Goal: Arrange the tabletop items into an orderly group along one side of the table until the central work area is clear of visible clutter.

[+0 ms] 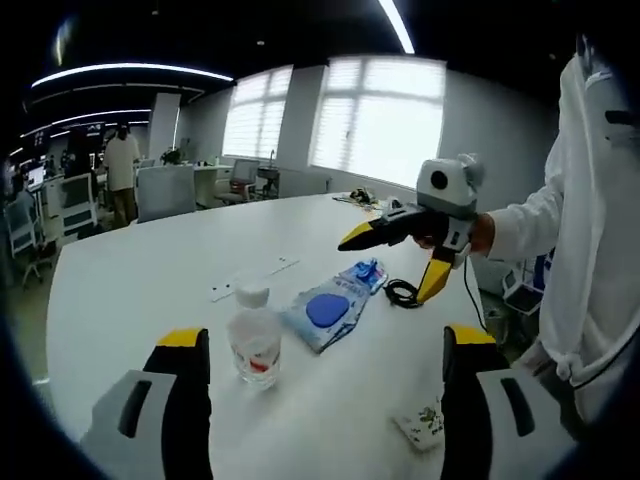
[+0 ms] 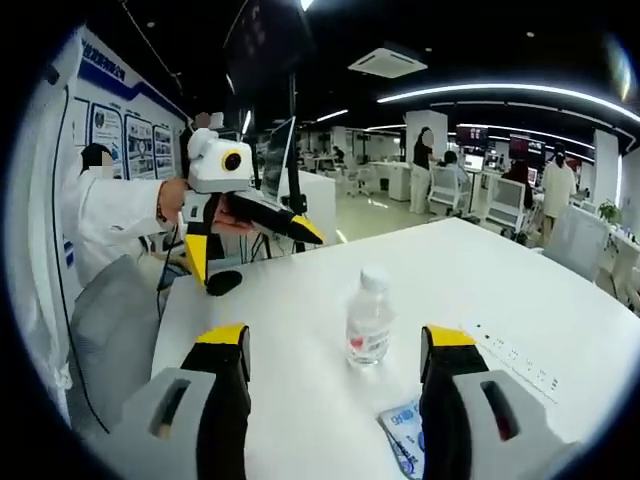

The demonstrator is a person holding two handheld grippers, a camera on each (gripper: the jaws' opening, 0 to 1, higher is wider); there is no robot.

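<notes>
In the left gripper view, the left gripper (image 1: 325,365) is hovering low over the tabletop (image 1: 150,290) with its jaws spread wide and nothing between them. Just beyond its right jaw, a small patterned packet (image 1: 422,424) is lying near the tabletop's near edge. Ahead of the left jaw a clear water bottle (image 1: 254,335) with a white cap is standing upright, and just beside it a blue and white pouch (image 1: 335,308) is lying flat. Past the pouch a coiled black cable (image 1: 403,293) is sitting close to the tabletop's right edge. Above the cable the right gripper (image 1: 392,262) is hanging in the air, held by a person in a white sleeve (image 1: 530,225), its jaws gaping wide and empty.

In the right gripper view, the right gripper (image 2: 335,385) is showing the same wide spread, with the water bottle (image 2: 369,318) standing between and beyond its jaws and the pouch (image 2: 407,437) lying by its right jaw. Farther off, the left gripper (image 2: 255,250) is raised over the tabletop's far left corner.
</notes>
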